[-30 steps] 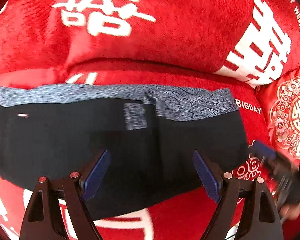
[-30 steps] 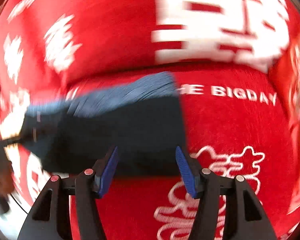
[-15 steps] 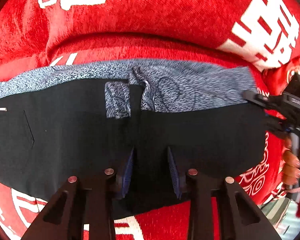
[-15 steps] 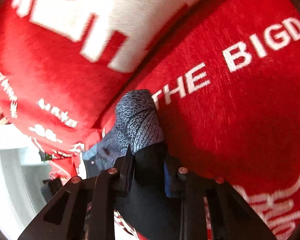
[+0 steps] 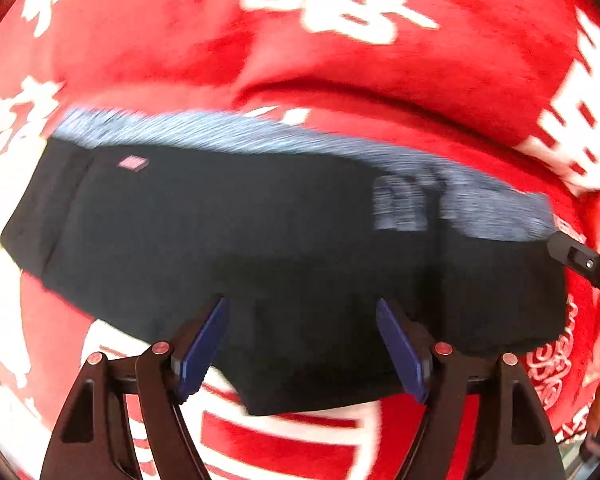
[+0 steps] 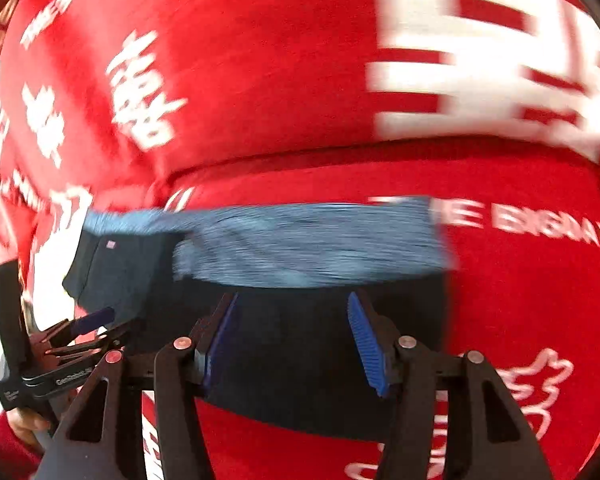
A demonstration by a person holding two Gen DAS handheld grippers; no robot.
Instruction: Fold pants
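The black pants (image 5: 284,240) lie folded in a wide band on the red blanket, with their grey patterned waistband (image 5: 236,136) along the far edge. My left gripper (image 5: 302,344) hovers over the near edge of the black cloth. Its jaws are opening and the blue pads (image 5: 202,346) press on nothing. In the right wrist view the pants (image 6: 300,360) lie with the waistband (image 6: 308,244) across the middle. My right gripper (image 6: 292,326) stands above the black cloth, jaws opening, with no cloth pinched. Each gripper shows at the edge of the other's view: the right gripper (image 5: 580,260), the left gripper (image 6: 72,336).
A red blanket (image 5: 340,64) with large white characters and the words THE BIGDAY (image 6: 540,228) covers the whole surface. It rises in a soft ridge behind the pants. A hand in a red sleeve (image 6: 20,428) holds the left gripper at the lower left.
Half a second ago both grippers were pinched on the pants, the right one lifting the waistband corner. Both have let go and pulled back, and the cloth lies flat.
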